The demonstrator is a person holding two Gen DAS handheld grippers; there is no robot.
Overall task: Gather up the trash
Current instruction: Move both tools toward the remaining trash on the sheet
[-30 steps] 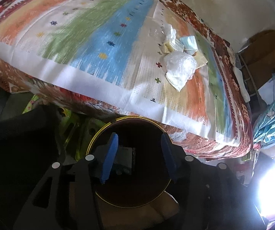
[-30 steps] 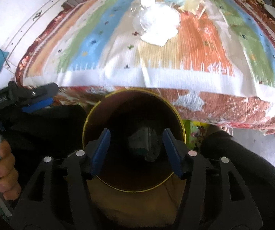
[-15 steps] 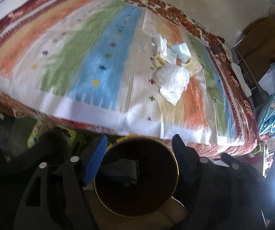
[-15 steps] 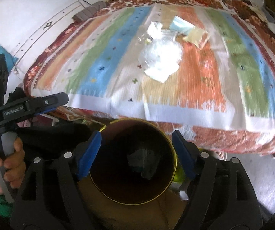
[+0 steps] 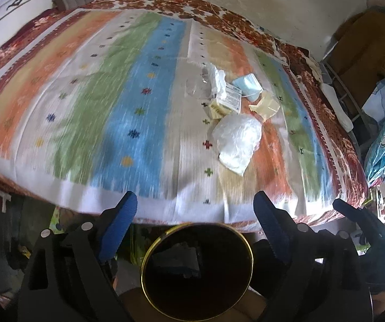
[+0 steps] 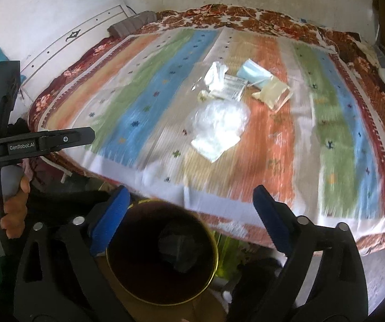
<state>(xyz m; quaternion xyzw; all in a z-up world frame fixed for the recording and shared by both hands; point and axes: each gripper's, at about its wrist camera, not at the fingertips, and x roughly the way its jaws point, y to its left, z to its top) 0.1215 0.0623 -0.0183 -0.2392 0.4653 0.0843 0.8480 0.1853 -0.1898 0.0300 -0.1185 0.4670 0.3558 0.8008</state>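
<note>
Both grippers are hanging above the dark bin (image 5: 197, 271), which is standing on the floor just off the near edge of the bed (image 5: 165, 209). The left gripper (image 5: 195, 221) and the right gripper (image 6: 191, 214) are each opening their jaws wide, with nothing between the blue pads. Some dropped pieces are lying in the bottom of the bin.

The remaining trash is sitting in a loose cluster toward the middle of the striped bedspread (image 5: 106, 107), well apart from both tools: a crumpled clear plastic bag (image 5: 236, 141) nearest the near edge, then a yellowish packet (image 6: 273, 92), a pale blue face mask (image 5: 247, 86) and a white crumpled wrapper (image 6: 215, 76) behind it.

The next reach probably suits the plastic bag first. Coming down over its bunched middle and pinching a fold, not the cloth beneath, should keep the bedspread from lifting with it.
</note>
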